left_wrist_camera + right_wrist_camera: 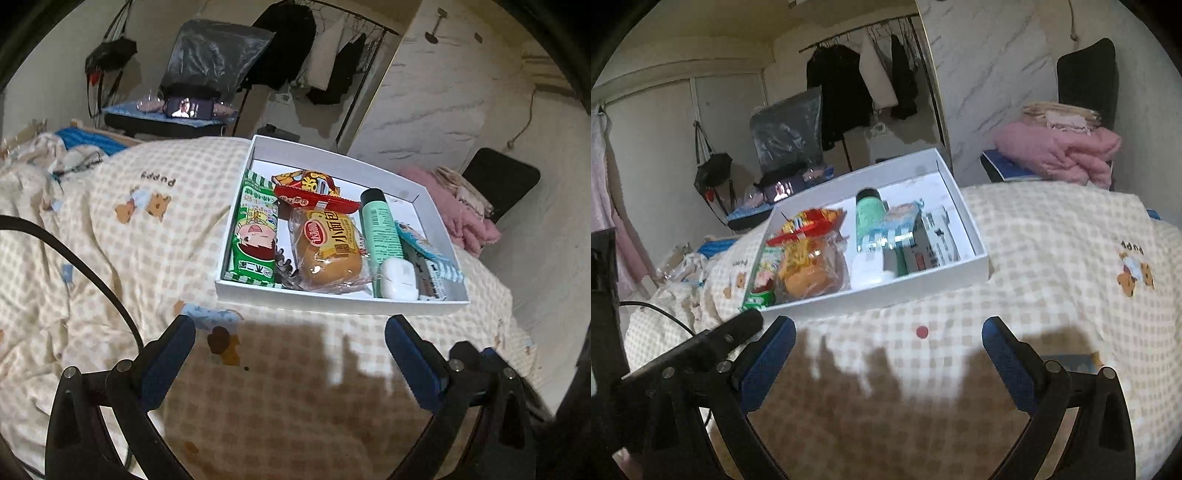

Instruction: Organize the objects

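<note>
On the bed: checked quilt (147,236) carrying a white box (417,306), lid off.
Box, left side: green snack packet (255,236) along the left wall; red snack packet (314,192) toward the far wall; wrapped bread bun (328,251) beside the green packet.
Box, right side: mint-green tube (380,225), white case (399,277) at its near end, blue-striped packet (428,254) against the right wall.
Left gripper (290,354): fingers spread wide, nothing held, positioned above the quilt just short of the box.
Right gripper (888,350): fingers spread wide, nothing held, also above the quilt, near the box's front wall.
</note>
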`<state>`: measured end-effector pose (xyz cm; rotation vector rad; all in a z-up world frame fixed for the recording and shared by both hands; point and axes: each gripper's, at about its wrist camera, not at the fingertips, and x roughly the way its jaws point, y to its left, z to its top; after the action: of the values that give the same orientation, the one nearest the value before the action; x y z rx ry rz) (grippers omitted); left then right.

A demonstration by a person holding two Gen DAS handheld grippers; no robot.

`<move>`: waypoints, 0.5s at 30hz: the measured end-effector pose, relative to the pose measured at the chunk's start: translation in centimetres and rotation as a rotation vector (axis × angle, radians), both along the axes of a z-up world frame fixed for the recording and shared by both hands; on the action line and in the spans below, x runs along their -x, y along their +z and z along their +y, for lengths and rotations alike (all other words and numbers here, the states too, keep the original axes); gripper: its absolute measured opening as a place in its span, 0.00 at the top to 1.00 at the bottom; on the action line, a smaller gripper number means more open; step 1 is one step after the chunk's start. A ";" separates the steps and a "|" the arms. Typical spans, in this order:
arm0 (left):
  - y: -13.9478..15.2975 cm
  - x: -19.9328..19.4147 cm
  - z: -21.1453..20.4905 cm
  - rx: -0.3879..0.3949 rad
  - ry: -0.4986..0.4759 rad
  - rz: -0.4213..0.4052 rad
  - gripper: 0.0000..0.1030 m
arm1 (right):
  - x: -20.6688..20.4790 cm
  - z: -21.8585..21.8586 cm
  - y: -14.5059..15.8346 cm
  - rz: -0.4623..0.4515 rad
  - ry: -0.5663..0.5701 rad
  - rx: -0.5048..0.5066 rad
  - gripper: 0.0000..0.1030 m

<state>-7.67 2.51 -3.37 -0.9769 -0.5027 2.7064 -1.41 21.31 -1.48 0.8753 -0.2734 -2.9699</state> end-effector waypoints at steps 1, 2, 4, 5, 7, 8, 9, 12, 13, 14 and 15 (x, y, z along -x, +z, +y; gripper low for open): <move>-0.1 0.1 -0.1 -0.008 -0.002 -0.006 0.00 | 0.0 0.0 0.0 0.000 0.002 -0.001 0.01; -0.2 0.2 0.0 -0.006 0.001 -0.013 0.00 | 0.0 -0.1 0.0 0.001 0.003 -0.003 0.02; -0.3 0.3 0.0 0.002 0.004 -0.021 0.00 | -0.2 -0.2 0.2 0.016 0.000 -0.013 0.02; -0.3 0.3 0.0 0.001 0.001 -0.023 0.00 | -0.3 -0.2 0.3 0.023 0.001 -0.019 0.02; -0.3 0.3 0.1 -0.001 -0.004 -0.024 0.00 | -0.3 -0.2 0.4 0.028 -0.001 -0.017 0.01; -0.3 0.2 0.2 0.003 -0.007 -0.022 0.00 | -0.3 -0.1 0.4 0.030 -0.001 -0.014 0.01; -0.3 0.2 0.3 0.009 -0.008 -0.020 0.00 | -0.3 -0.1 0.4 0.028 -0.001 -0.010 0.01; -0.2 0.1 0.4 0.022 -0.010 -0.017 0.00 | -0.3 0.0 0.4 0.036 -0.001 -0.003 0.02; -0.2 0.1 0.4 0.025 -0.008 -0.018 0.00 | -0.3 -0.1 0.4 0.033 0.000 -0.006 0.01; -0.3 0.2 0.4 0.025 -0.008 -0.021 0.00 | -0.3 -0.2 0.3 0.030 -0.002 -0.010 0.01; -0.3 0.2 0.3 0.023 -0.009 -0.024 0.00 | -0.2 -0.3 0.3 0.029 -0.002 -0.016 0.01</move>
<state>-7.87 2.84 -3.67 -1.0157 -0.4721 2.7013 -1.19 21.05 -1.18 0.8338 -0.2496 -2.9885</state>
